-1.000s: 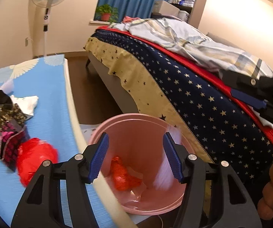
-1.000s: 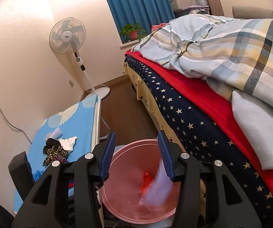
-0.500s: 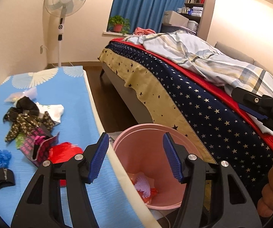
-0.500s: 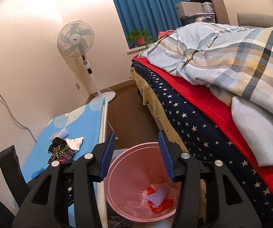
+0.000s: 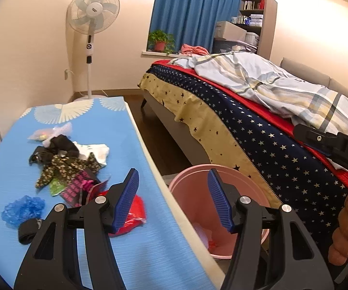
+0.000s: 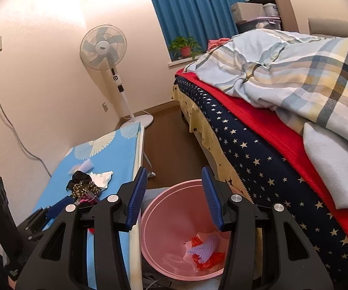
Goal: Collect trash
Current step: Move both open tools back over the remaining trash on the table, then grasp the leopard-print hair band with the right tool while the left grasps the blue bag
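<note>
Both grippers (image 5: 172,200) (image 6: 175,194) gape empty over the pink bin (image 6: 174,220) (crumpled red and white scraps inside).

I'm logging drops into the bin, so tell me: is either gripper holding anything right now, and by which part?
Nothing is held. The left gripper and the right gripper both stand open with nothing between the pads.

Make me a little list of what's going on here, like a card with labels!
place: bedroom, blue-topped table beside a bed
bin: pink bucket on the floor between them
in bin: red wrapper, white foam net
left on table: red bag, blue net, dark cloth pile
left gripper: open, empty
right gripper: open, empty, over the bucket
</note>
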Motion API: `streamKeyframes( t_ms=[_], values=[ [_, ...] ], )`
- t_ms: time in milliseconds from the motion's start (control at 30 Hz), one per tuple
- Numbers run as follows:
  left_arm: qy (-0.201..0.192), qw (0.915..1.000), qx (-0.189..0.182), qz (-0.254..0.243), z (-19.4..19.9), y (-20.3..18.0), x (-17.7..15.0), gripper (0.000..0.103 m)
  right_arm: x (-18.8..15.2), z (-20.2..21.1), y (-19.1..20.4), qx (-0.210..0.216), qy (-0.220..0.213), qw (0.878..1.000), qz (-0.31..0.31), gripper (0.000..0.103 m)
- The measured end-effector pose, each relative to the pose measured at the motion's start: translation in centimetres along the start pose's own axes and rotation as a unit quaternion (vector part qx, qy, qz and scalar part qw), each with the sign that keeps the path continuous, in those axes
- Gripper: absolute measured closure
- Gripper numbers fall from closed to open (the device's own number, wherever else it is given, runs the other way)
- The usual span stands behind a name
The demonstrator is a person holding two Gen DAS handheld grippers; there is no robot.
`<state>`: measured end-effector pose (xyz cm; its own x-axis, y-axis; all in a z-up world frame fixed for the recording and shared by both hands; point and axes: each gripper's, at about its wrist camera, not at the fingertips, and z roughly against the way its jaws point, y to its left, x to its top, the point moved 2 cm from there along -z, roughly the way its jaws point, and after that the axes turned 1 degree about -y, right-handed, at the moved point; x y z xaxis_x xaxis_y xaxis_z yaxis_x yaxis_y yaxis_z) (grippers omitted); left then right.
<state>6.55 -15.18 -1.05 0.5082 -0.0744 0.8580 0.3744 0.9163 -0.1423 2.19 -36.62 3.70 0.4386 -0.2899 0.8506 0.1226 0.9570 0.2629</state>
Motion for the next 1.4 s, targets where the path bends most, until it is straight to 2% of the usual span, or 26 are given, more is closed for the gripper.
streamKeyframes(
  t_ms=[167,300,467,600,767,1000,1133,1300,1367,1400],
  values=[
    [-0.018,0.9994,0.022,0.02,1.3,2.1,0.1,0.047,0.0,0.2,0.8,0.003,-0.006,1.0,0.015,0.055],
    [-0.036,0.9962,0.056,0.056,2.5,5.3,0.1,0.058,-0.2,-0.1,1.6,0.013,-0.007,1.0,0.02,0.056],
    [-0.04,0.9892,0.108,0.091,3.3,9.3,-0.7,0.069,-0.5,-1.0,3.9,0.044,-0.007,0.998,0.033,0.059],
    [-0.044,0.9782,0.155,0.131,4.3,12.7,-1.5,0.074,-0.7,-2.4,5.7,0.073,-0.005,0.997,0.026,0.067],
    [-0.056,0.9656,0.204,0.151,5.8,15.7,-2.1,0.074,-1.0,-4.6,8.5,0.11,0.0,0.994,0.022,0.076],
    [-0.066,0.9459,0.261,0.181,8.3,19.5,-2.9,0.074,-1.9,-8.0,12.4,0.151,0.018,0.988,0.027,0.078],
    [-0.052,0.9402,0.267,0.205,7.9,21.0,-3.9,0.074,-2.4,-9.7,13.4,0.16,0.031,0.986,0.021,0.078],
    [-0.028,0.9464,0.24,0.214,5.7,21.3,-4.6,0.074,-3.1,-11.6,14.3,0.163,0.048,0.985,0.021,0.078],
    [-0.018,0.947,0.236,0.217,4.7,21.4,-4.8,0.069,-3.4,-12.3,14.6,0.164,0.055,0.985,0.02,0.078],
    [-0.013,0.9459,0.237,0.221,4.2,21.5,-4.9,0.057,-3.5,-12.6,14.8,0.164,0.058,0.985,0.02,0.078]
  ],
)
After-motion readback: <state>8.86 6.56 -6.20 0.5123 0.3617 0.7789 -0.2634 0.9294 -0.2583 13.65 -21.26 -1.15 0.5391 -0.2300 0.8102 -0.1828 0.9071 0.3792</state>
